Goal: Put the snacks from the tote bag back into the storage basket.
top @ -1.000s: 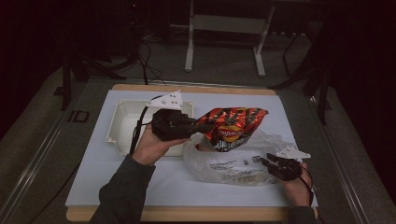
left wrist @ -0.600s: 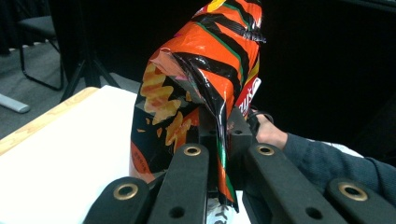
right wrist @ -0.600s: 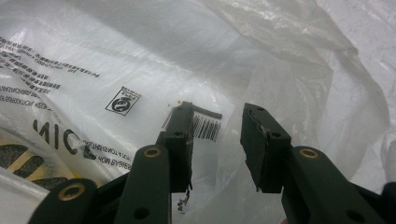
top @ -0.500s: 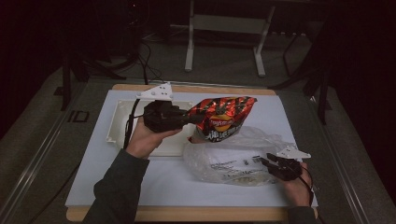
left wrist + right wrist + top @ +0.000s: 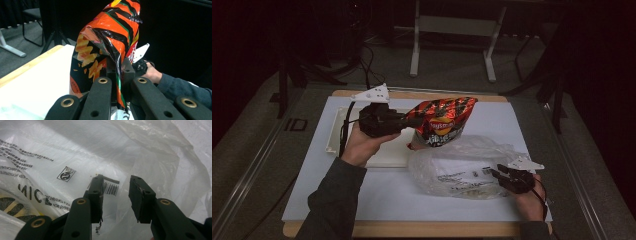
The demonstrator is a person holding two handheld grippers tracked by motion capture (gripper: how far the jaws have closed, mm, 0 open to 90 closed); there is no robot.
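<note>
We take the clear bag (image 5: 467, 167) as our landmark, lying on the white worktop (image 5: 312, 195). To its left sits a shallow white tray (image 5: 337, 135), probably a holding place for goods. Our left tongs (image 5: 412, 121) are clenched on the edge of the chip bag (image 5: 443, 120), which hangs in the air just above and behind the clear bag's left end, apparently so it can be carried clear of the tray and toward the bag's mouth. In the left gripper view the chip bag (image 5: 110, 42) is orange with black stripes, glossy and crumpled, its seam pinched between the jaws. At the clear bag's right end our right tongs (image 5: 504, 176) stand parted with film (image 5: 117, 192) between the jaws; whether they pinch it we cannot tell, though they seem placed to steady it.
</note>
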